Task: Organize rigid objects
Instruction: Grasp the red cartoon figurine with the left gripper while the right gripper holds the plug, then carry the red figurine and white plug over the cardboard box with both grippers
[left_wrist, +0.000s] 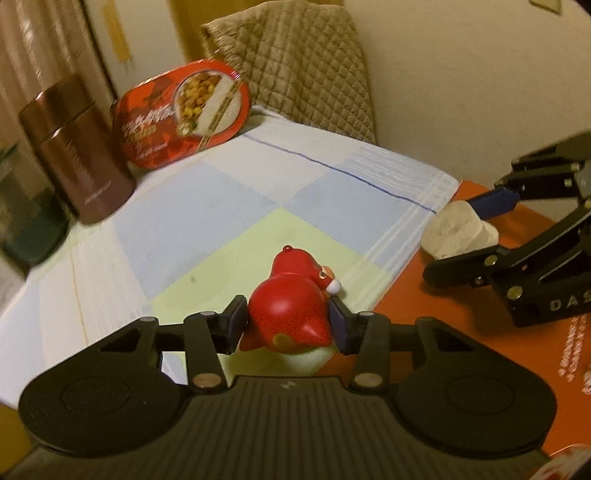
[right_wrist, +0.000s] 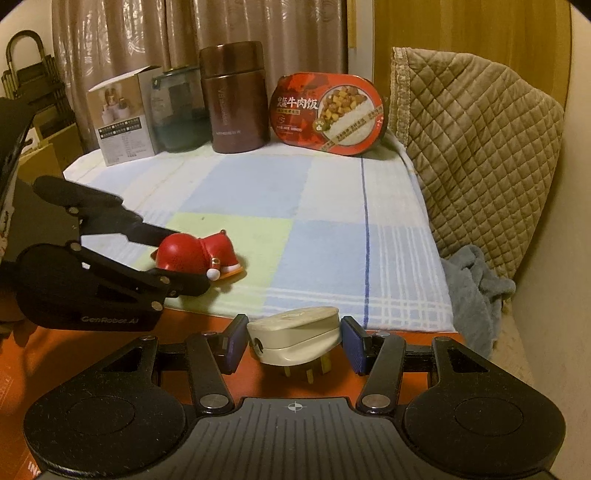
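The left gripper is clenching a red figurine lying on the checked cloth. At its 2 o'clock, the right gripper is straddling a white plug adapter on the orange table; grip uncertain. Likely next: carrying both toward the row of containers at 12 o'clock.
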